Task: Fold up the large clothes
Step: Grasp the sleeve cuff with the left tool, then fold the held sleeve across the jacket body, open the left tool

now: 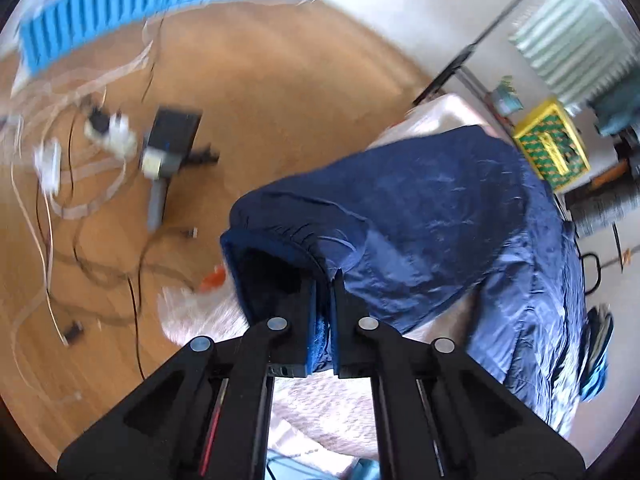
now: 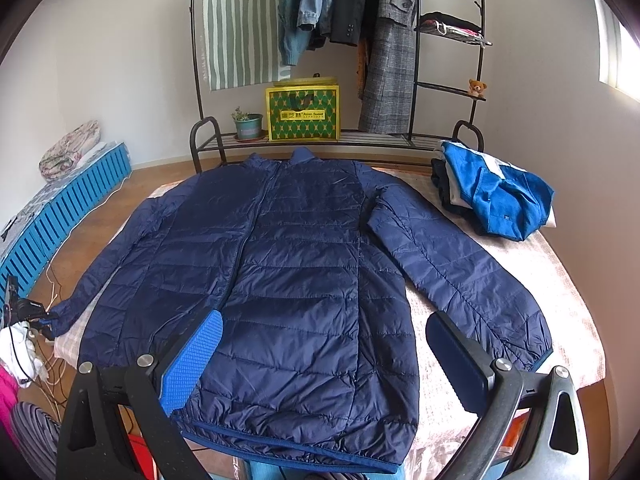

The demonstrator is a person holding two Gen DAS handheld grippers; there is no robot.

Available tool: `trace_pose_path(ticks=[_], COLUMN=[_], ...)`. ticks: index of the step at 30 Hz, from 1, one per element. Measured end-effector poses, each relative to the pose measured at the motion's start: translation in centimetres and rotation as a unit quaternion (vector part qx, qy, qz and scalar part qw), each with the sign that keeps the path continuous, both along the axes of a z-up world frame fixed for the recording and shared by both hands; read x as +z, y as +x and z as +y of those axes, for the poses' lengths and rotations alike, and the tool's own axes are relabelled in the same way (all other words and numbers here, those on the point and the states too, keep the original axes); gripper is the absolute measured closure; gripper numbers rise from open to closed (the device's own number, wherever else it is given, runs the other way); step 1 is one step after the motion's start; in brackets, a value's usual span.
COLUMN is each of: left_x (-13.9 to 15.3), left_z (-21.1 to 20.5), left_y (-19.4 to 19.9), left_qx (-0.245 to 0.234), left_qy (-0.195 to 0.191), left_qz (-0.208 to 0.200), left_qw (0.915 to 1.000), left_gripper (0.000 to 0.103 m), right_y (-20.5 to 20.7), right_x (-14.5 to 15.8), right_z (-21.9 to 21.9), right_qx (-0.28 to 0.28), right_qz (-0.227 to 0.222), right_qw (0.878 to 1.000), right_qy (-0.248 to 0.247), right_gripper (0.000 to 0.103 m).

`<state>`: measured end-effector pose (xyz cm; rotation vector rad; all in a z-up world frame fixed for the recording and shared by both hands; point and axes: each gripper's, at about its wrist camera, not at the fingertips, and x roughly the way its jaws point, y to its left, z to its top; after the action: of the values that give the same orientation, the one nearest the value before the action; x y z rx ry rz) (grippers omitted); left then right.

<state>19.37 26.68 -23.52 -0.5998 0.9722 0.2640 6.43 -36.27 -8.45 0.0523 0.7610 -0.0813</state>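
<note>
Here the counter wears a pale pinkish cloth, on a wooden floor strewn with cables. Behind it, a black clothes rack against the white wall holds hanging coats, a potted plant and a yellow-green bag whose print I can't read. The navy puffer jacket lies flat across the counter, collar to the far edge; folded blue clothes sit at the far right corner. My left claw is clamped on the jacket's sleeve cuff at the left edge; my right claw hangs apart above the hem.
</note>
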Motion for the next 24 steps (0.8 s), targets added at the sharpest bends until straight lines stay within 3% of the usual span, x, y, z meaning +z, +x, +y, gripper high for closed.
trace_pose_path(ticks=[5,10,13,17,19,24], left_x=[8.2,13.1,13.0,10.5,9.1,6.1], left_z=[-6.1,-16.3,-23.6,-33.0,-36.5,-41.3], left_y=[1.4,3.8,5.6,7.6,8.1,9.2], left_qx=[-0.083,-0.201,-0.272,-0.348,-0.371,-0.403], left_qy=[0.074,0.116,0.13,0.139,0.134,0.105], left_qz=[-0.086,-0.141,-0.143,-0.123,-0.109,-0.073], left_qw=[0.99,0.9624,0.9427,0.9191,0.9125,0.9061], left_gripper=[0.101,0.101,0.101,0.101,0.101,0.1], right_y=[1.0,1.5,1.8,2.0,2.2,3.3], right_x=[-0.8,-1.3,-1.6,-1.8,-1.9,-2.4], right_z=[-0.3,-0.6,-1.2,-2.4,-3.1,-5.6], right_qx=[0.012,0.008,0.007,-0.001,-0.005,-0.01], right_qz=[0.018,0.019,0.023,0.025,0.026,0.038], right_qw=[0.999,0.999,0.998,0.997,0.997,0.994], right_qy=[0.029,0.042,0.058,0.071,0.073,0.1], right_gripper=[0.009,0.01,0.01,0.01,0.01,0.01])
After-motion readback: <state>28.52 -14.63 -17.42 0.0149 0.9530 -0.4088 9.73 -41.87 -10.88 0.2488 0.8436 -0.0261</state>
